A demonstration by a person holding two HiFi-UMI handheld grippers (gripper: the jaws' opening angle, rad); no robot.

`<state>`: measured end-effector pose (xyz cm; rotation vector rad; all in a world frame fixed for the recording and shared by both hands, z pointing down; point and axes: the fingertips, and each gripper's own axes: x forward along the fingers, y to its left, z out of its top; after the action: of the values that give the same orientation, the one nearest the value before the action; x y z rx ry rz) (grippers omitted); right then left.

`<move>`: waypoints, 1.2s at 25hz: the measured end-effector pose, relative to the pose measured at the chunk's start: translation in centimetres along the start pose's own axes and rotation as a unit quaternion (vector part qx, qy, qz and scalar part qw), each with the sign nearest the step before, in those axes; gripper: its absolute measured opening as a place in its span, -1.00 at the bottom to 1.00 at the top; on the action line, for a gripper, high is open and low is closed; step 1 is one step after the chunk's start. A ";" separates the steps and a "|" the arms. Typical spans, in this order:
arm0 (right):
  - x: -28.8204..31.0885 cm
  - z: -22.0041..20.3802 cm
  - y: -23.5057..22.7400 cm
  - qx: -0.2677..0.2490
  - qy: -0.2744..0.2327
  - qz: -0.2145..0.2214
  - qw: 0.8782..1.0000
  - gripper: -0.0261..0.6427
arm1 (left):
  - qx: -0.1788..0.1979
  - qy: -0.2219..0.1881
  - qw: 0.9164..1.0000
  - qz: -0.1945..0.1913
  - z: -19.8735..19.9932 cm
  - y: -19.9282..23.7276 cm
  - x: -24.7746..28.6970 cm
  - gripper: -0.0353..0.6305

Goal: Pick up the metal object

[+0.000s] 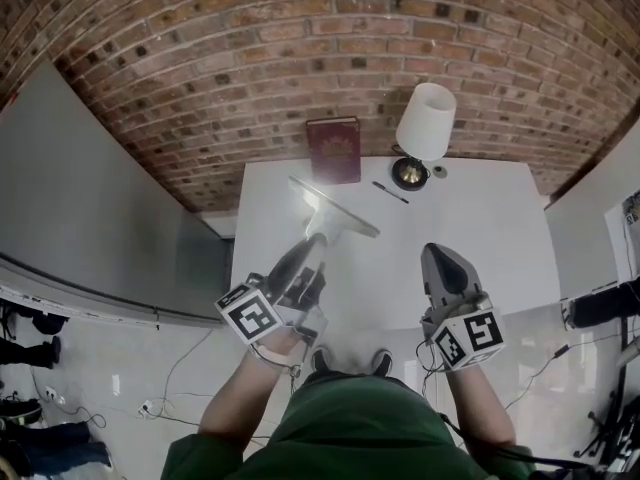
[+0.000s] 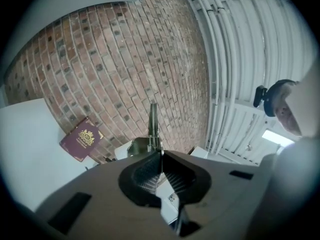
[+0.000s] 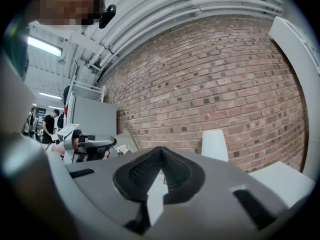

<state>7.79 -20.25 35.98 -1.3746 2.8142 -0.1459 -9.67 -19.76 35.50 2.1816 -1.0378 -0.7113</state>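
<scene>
Found left hand-held gripper (image 1: 303, 258) clamped on metal object (image 1: 335, 211), held over white surface (image 1: 480, 218), wide end toward brick wall (image 1: 300, 48). Found right hand-held gripper (image 1: 441, 260) closed on nothing, near surface's front edge. Noted book (image 1: 334, 149), lamp (image 1: 425, 120), pen (image 1: 390, 191) along far edge.

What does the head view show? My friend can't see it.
The left gripper is shut on a shiny T-shaped metal object over a white table; the right gripper is shut and empty. At the far edge, by a brick wall, stand a red book and a white-shaded lamp, with a pen nearby.
</scene>
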 end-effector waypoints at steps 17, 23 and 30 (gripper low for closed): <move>-0.8 8.1 0.1 -0.100 -0.085 0.010 0.991 -0.91 | 0.136 -0.042 0.988 -0.058 3.8 -7.9 -0.3 -0.86; -1.5 9.1 -0.5 -0.120 -0.099 -0.003 0.988 -0.91 | 0.173 -0.047 0.982 -0.060 4.7 -9.3 -1.1 -0.86; -1.7 9.2 -0.1 -0.150 -0.105 0.000 0.983 -0.91 | 0.191 -0.042 0.980 -0.048 4.5 -8.9 -1.6 -0.86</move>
<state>9.34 -19.72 26.81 -1.3455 2.7384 0.4157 -9.27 -15.29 26.44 2.5632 -1.1988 -0.6966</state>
